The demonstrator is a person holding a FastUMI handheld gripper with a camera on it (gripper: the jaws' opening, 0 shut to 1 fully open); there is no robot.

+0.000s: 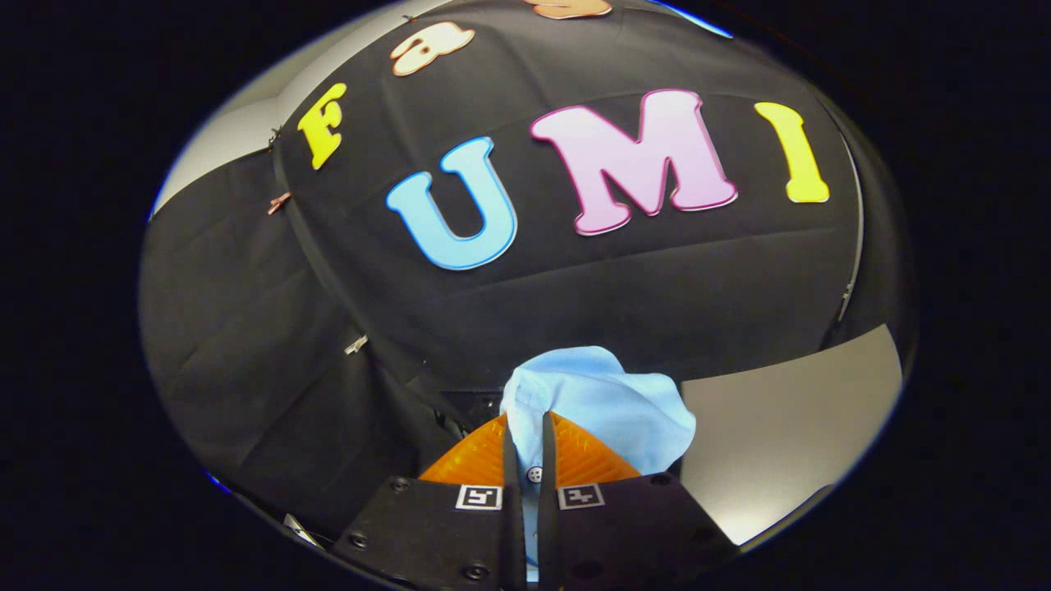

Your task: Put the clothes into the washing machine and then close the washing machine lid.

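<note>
A: What are we counting from the gripper view?

B: We are counting one tool [529, 447] and one piece of clothing, a light blue shirt [603, 406]. The tool's two fingers are standing almost together, and we are seeing a narrow strip of the shirt pinched between them, with a small button sitting in that strip. So the tool is clenched on the shirt.

A: Where is the shirt lying relative to the tool?

B: It is running up between the fingers and bunching into a rounded lump just beyond their tips, spilling mostly to the right of them. It is hanging in front of the black cloth wall [246, 345], which is rising behind the tool.

A: Anything else near the tool?

B: We are seeing one grey worktop [788, 427] stretching away to the right of the tool, beyond the shirt.

A: What are we failing to make out?

B: Most of the shirt is being hidden. Its lower part is dropping out of sight behind the tool's body, so we cannot tell its full shape or whether it is touching the worktop. The worktop's near edge is also being cut off.
</note>
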